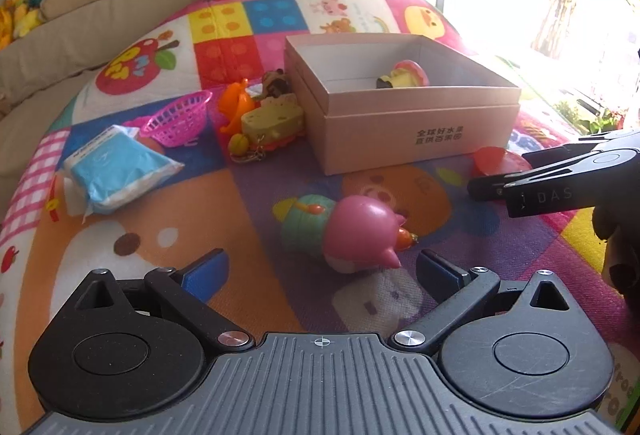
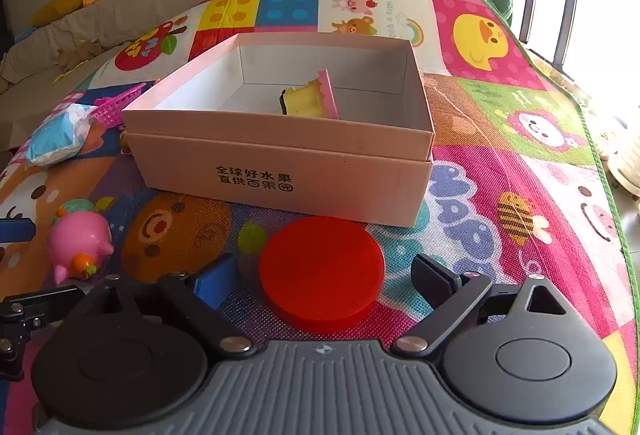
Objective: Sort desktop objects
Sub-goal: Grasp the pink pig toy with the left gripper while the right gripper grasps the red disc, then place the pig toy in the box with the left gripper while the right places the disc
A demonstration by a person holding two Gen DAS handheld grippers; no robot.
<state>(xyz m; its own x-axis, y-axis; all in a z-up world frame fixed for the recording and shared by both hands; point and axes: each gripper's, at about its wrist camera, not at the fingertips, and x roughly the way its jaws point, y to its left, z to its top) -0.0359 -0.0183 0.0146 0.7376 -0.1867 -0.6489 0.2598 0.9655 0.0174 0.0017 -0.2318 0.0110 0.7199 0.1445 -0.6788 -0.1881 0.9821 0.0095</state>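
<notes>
1. The left tool (image 1: 320,271) is spread wide, empty, just near of the pink pig toy (image 1: 352,231) lying on its side on the play mat (image 1: 224,219).
2. The right tool (image 2: 320,279) is also spread, straddling the red disc (image 2: 322,275) without pinching it; the disc lies flat just near of the box (image 2: 280,175).
3. Risk: the disc is low and smooth, so fingers closing too high would likely slip over it. The rounded pig could roll away if it is nudged.
4. Counts: one box holding one yellow-pink toy (image 2: 310,99); one pig, one disc, one pink basket (image 1: 178,119), one blue packet (image 1: 116,169), and a small toy cluster (image 1: 260,115) to the left of the box.
</notes>
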